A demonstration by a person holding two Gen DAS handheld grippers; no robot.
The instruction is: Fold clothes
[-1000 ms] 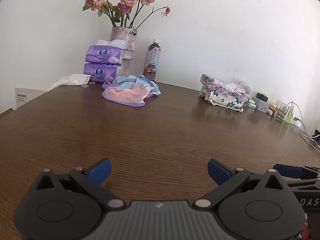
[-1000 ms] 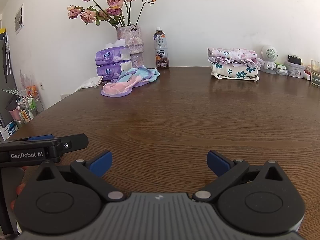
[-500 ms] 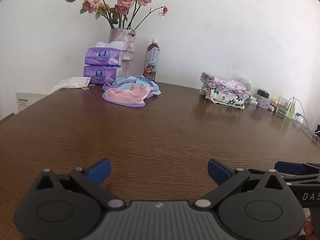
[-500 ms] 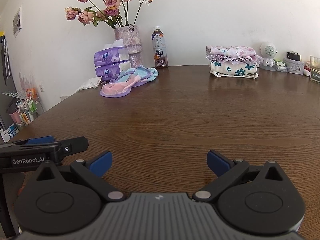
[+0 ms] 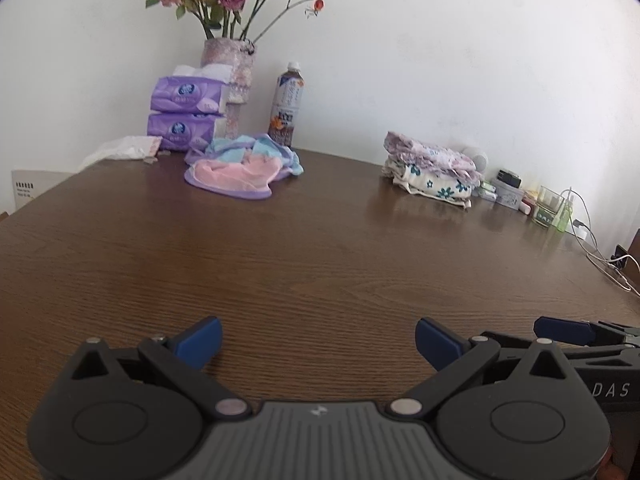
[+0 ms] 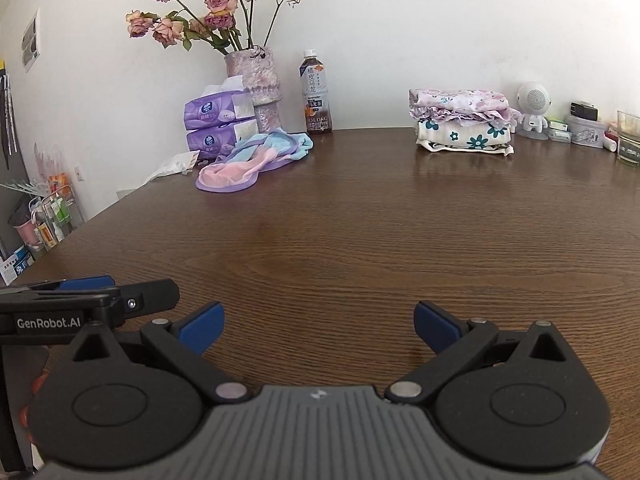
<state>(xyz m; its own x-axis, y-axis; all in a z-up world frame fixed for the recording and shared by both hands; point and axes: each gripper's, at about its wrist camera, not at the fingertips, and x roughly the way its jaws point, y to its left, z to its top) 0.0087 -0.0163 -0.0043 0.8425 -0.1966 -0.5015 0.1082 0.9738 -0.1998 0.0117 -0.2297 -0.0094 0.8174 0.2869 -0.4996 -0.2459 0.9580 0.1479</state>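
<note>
Left wrist view puts your left gripper [image 5: 318,338] low centre, jaws wide apart over bare table [image 5: 320,248], holding nothing. Your right gripper [image 6: 318,326] gapes likewise. The crumpled pink-and-purple garment [image 5: 240,172] lies upper left; the folded stack [image 5: 434,170] (perhaps two pieces) sits upper right.

Crumpled pink, blue and purple garment [image 5: 242,168] in a loose unfolded heap at the far left of the table, stack of folded floral clothes [image 5: 434,170] at the far right, well apart, pink piece on top of white.
</note>
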